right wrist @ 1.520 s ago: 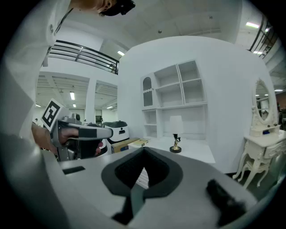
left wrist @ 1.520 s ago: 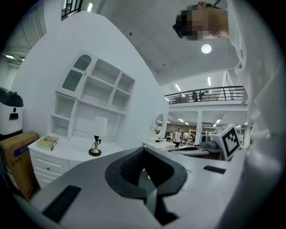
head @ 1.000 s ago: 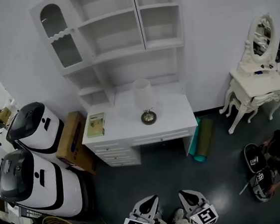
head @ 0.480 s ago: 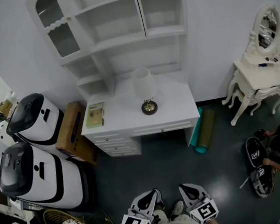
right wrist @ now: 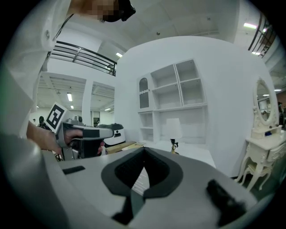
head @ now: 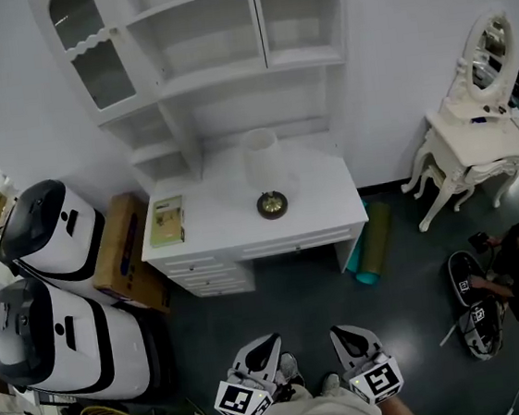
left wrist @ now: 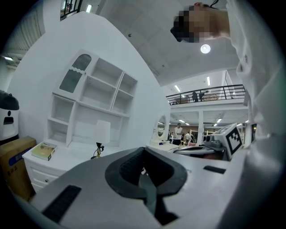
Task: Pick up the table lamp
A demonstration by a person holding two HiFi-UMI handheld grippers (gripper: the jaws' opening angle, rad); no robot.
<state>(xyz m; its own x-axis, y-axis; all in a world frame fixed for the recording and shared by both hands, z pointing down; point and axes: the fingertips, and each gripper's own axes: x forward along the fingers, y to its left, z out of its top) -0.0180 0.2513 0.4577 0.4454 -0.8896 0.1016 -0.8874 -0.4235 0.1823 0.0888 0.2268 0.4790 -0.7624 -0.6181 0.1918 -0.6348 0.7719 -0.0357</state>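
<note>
While the white tabletop [head: 324,206] carries the white-shaded, brass-based table lamp [head: 272,204] near its middle, well ahead of both tools, left gripper [head: 262,345] and right gripper [head: 343,335] sit low by the person's body, jaws closed together, holding and touching nothing.

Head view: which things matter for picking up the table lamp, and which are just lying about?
Job: table lamp, the white desk under it, left tool, right tool.
Lying about: green book, cardboard box, rolled mat, dressing table, two white machines.
</note>
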